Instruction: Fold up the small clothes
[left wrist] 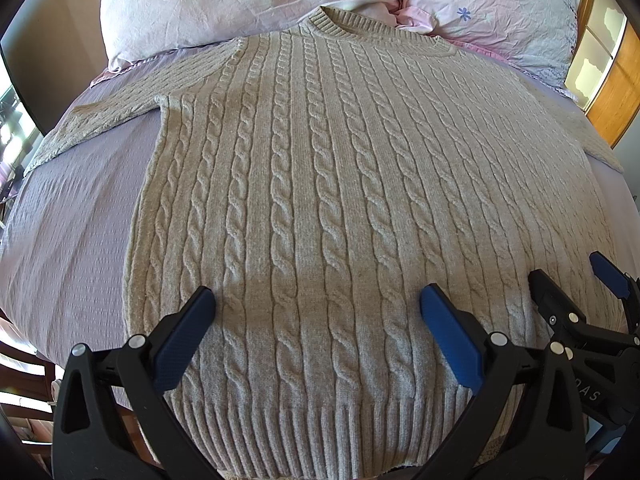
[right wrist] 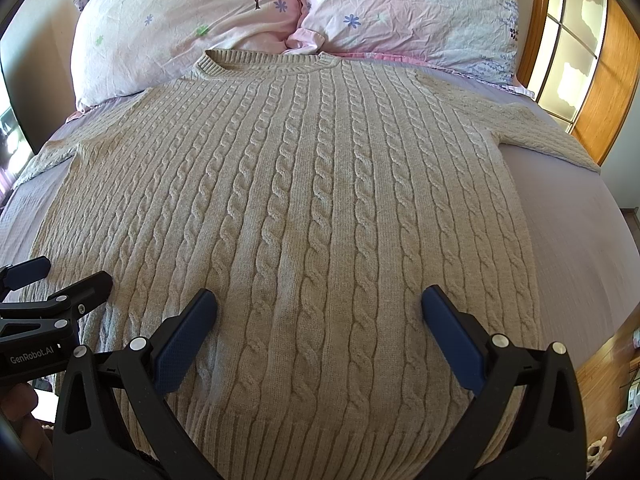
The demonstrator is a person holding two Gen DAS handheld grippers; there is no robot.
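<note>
Sweater [left wrist: 320, 200] hem cut off — sleeve ends out of frame.

A beige cable-knit sweater [left wrist: 320, 184] lies flat over most of the bed, its hem nearest the cameras. Bare lilac sheet [left wrist: 80, 216] runs along the sweater's left side below the outstretched left sleeve [left wrist: 116, 108], and more shows on the right below the right sleeve [right wrist: 548, 136]. Two pink pillows [right wrist: 280, 12] block the far end, touching the collar. The left gripper [left wrist: 318, 304] and right gripper [right wrist: 319, 304] hover just beside each other above the hem, jaws spread wide.
</note>
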